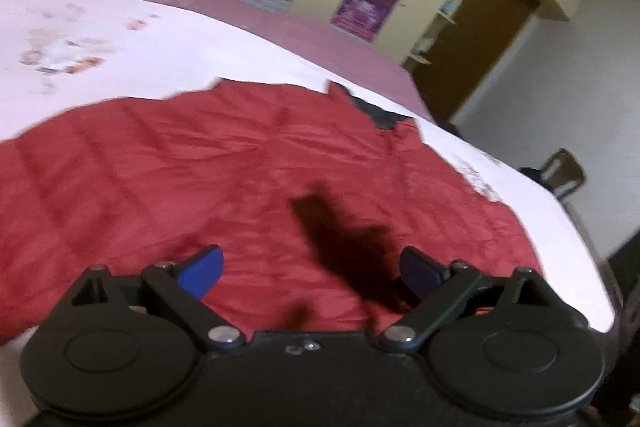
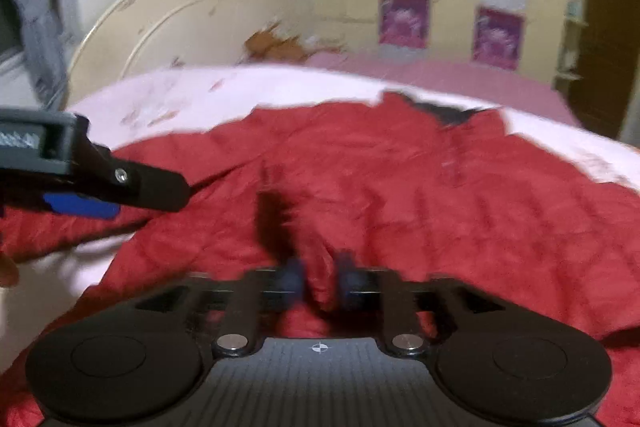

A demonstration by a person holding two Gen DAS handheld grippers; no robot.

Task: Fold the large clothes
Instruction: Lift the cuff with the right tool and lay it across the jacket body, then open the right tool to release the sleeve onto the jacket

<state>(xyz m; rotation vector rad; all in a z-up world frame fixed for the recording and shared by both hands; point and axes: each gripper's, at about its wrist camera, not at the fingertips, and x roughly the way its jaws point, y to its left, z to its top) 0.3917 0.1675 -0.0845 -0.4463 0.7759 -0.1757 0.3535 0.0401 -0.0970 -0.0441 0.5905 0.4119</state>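
2 grippers work a red jacket (image 2: 400, 187) spread on a white-sheeted bed (image 1: 120, 39); the right gripper (image 2: 318, 277) is pinched on a ridge of red fabric at the near hem, while the left gripper (image 1: 312, 267) hovers spread wide and empty above the cloth; a fold appears to be starting, and the next move likely needs the left to seize an edge; bare sheet lies beyond the collar, with the bed's edge close at right.
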